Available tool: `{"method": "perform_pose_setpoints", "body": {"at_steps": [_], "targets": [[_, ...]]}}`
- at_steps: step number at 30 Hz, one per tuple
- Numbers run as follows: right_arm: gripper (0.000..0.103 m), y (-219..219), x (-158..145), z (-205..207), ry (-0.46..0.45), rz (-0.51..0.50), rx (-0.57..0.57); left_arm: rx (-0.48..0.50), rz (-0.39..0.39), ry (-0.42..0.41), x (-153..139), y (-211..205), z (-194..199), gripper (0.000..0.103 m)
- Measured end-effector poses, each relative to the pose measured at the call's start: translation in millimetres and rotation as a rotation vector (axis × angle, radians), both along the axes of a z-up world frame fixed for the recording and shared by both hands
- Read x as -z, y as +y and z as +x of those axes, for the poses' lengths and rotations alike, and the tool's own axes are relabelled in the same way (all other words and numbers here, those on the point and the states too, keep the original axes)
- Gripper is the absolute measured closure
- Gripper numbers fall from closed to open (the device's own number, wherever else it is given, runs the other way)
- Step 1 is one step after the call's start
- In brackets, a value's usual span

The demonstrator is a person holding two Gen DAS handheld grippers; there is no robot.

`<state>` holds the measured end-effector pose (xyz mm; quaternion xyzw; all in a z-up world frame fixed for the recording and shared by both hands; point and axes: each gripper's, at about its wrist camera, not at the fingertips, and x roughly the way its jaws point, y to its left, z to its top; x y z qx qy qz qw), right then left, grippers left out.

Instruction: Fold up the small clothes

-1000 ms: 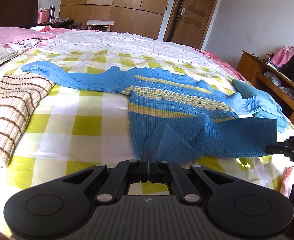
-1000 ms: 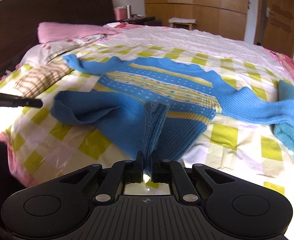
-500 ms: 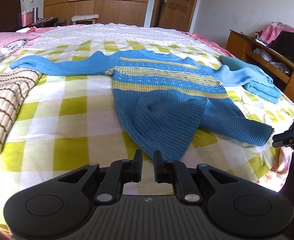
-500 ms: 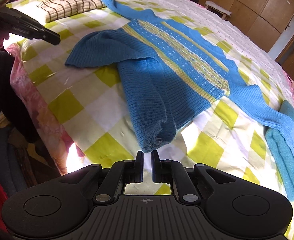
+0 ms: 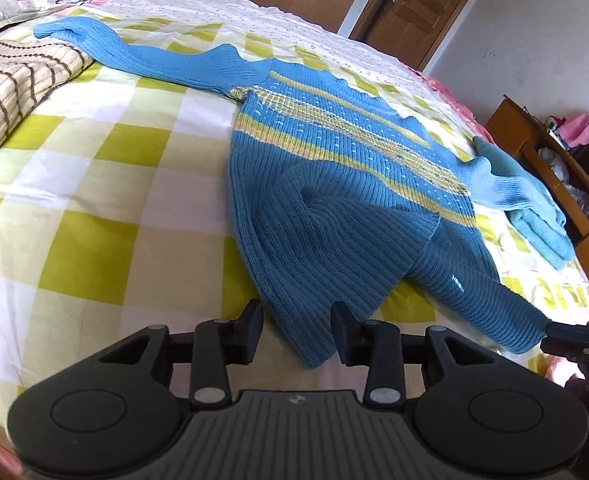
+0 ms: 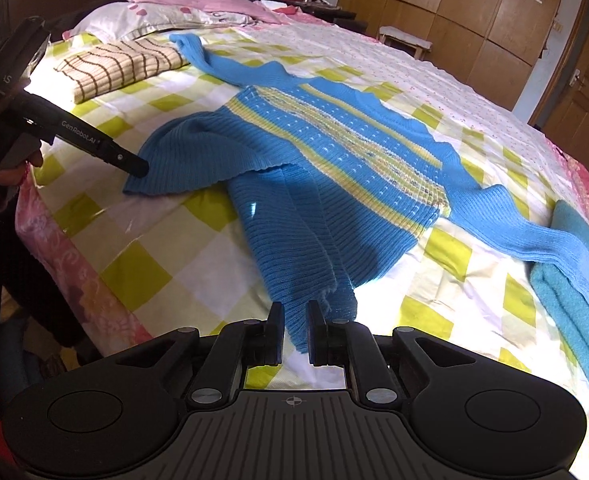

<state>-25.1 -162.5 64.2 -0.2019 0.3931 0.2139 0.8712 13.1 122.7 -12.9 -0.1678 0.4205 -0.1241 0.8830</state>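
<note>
- One blue sweater (image 5: 334, 184) lies spread on the checked bed (image 5: 94, 184), one folded teal towel (image 6: 574, 304) just beside its sleeve, one folded plaid cloth (image 6: 122, 64) near the pillows.
- Left tongs (image 5: 296, 330) are opening, hem corner loose between them.
- Right tongs (image 6: 295, 334) stand narrowly parted around the hem; contact unclear.
- Only the left view shows the wooden shelf (image 5: 534, 148).

Blue knit sweater, half spread on my bed

My sweater (image 5: 334, 168) is ribbed blue knit with yellow bands and pale dashes across the chest. It lies face-up on the checked cover, one sleeve stretched toward 10 o'clock, the other trailing toward 3 o'clock. Its hem is rumpled and twisted, one corner folded over the body, the lower edge reaching 6 o'clock in the left wrist view.
</note>
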Motion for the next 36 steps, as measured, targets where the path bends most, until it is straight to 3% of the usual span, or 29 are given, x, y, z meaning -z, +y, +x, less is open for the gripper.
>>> {"method": "perform_pose_setpoints", "body": {"at_steps": [4, 5, 6, 7, 10, 16, 25, 33, 36], "targets": [[0.090, -6.5, 2.8, 3.8, -0.001, 0.042, 0.050, -0.036, -0.026, 0.003, 1.9, -1.7, 9.8, 0.063], [0.090, -7.5, 2.8, 3.9, -0.006, 0.047, 0.059, -0.047, -0.021, 0.007, 2.8, -1.9, 12.1, 0.069], [0.090, -8.6, 2.1, 3.2, -0.013, 0.051, 0.066, -0.054, -0.016, 0.015, 3.6, -1.6, 14.1, 0.090], [0.090, -9.8, 1.0, 2.6, -0.019, 0.058, 0.070, -0.060, -0.020, 0.031, 4.1, 0.6, 16.8, 0.093], [0.090, -13.4, -2.7, 0.8, -0.040, 0.072, 0.082, -0.080, -0.033, 0.010, -1.0, 12.0, 12.7, 0.093], [0.090, -15.6, -6.0, -0.5, -0.052, 0.089, 0.085, -0.115, 0.046, -0.018, -24.0, 42.7, -11.3, 0.093], [0.074, -0.6, -7.3, -10.7, -0.058, 0.075, -0.008, -0.176, 0.210, 0.008, -34.5, 76.5, -40.0, 0.095], [0.072, 23.5, 17.8, 10.2, -0.002, 0.094, -0.006, -0.056, 0.125, -0.045, -30.1, 48.1, -14.3, 0.095], [0.072, 28.8, 31.3, 18.1, 0.039, 0.084, 0.009, -0.006, 0.141, -0.056, -23.6, 29.3, 0.6, 0.095]]}}
